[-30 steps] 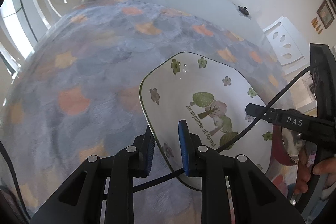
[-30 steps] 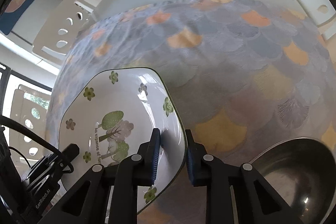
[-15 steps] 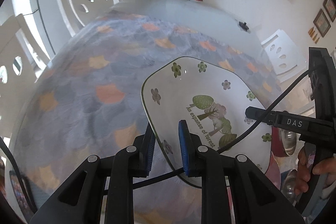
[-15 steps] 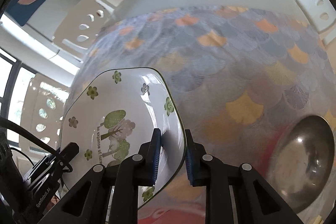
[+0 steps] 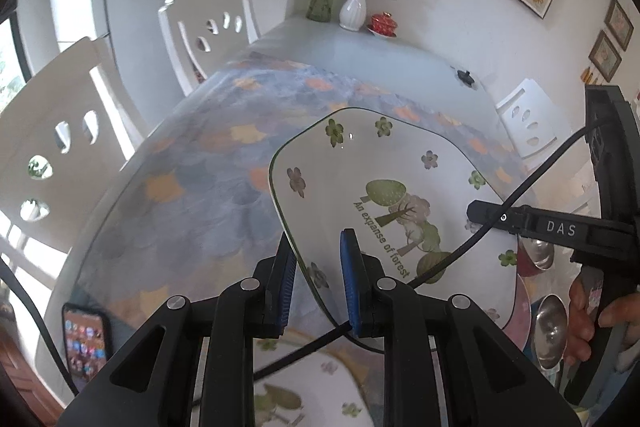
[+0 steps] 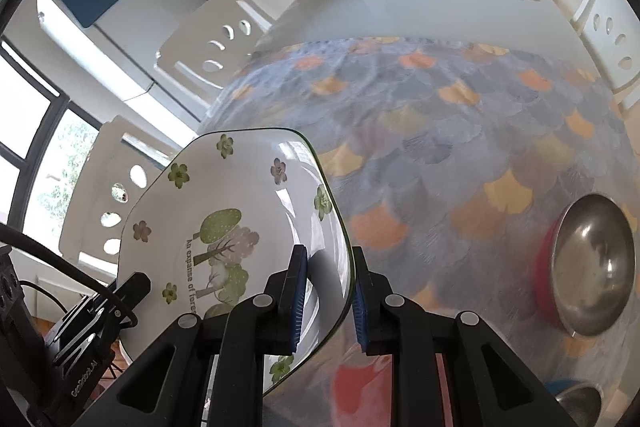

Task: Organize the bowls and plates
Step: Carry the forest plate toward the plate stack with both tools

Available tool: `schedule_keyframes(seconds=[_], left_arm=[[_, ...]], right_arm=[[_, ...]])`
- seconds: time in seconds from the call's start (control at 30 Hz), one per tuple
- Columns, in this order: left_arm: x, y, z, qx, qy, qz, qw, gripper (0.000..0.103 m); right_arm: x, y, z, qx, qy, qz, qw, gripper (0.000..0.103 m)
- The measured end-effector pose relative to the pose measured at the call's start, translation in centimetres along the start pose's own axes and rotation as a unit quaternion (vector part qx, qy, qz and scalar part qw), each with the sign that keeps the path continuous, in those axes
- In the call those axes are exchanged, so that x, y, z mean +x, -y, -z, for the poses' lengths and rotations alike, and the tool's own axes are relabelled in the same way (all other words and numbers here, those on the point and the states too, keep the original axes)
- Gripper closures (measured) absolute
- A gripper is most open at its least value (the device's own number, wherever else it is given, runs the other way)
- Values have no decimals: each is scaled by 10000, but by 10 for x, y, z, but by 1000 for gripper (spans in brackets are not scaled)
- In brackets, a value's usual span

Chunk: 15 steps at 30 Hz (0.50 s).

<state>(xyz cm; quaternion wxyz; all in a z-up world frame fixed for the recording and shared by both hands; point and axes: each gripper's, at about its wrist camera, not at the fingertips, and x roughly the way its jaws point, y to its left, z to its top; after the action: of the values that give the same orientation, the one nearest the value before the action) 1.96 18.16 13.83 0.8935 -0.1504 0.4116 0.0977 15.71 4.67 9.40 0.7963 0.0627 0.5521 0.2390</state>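
A white plate (image 5: 384,187) printed with trees and small flowers hangs in the air above the table, held from both sides. My left gripper (image 5: 318,267) is shut on its left rim, blue pads clamping the edge. In the right wrist view the same plate (image 6: 224,227) tilts up to the left, with my right gripper (image 6: 328,279) shut on its right rim. A second plate (image 5: 304,387) with the same print lies on the table below. A steel bowl with a red outside (image 6: 592,267) sits at the right.
A scalloped blue and orange cloth (image 6: 460,131) covers the table. A phone (image 5: 86,341) lies at the near left edge. More steel bowls (image 5: 550,323) stand by the person's hand. White chairs (image 5: 208,31) ring the table; a vase (image 5: 352,9) stands at the far end.
Both grippers have risen with the plate between them and tipped up. The table has dropped away, and the chairs, the phone and the second plate have come into view.
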Motion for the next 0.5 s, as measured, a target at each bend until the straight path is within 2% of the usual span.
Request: schedule_keyframes(seconds=[0.23,0.5], left_arm=[[-27,-22,22,-112,106,-81,9998,84],[-48,-46,60,-265,49,-223,9994,84]], right_arm=[[-5,-30,27,-163,-59,-70,9998,83],[-5,-57,66,-349,-155,-93,9992,83]])
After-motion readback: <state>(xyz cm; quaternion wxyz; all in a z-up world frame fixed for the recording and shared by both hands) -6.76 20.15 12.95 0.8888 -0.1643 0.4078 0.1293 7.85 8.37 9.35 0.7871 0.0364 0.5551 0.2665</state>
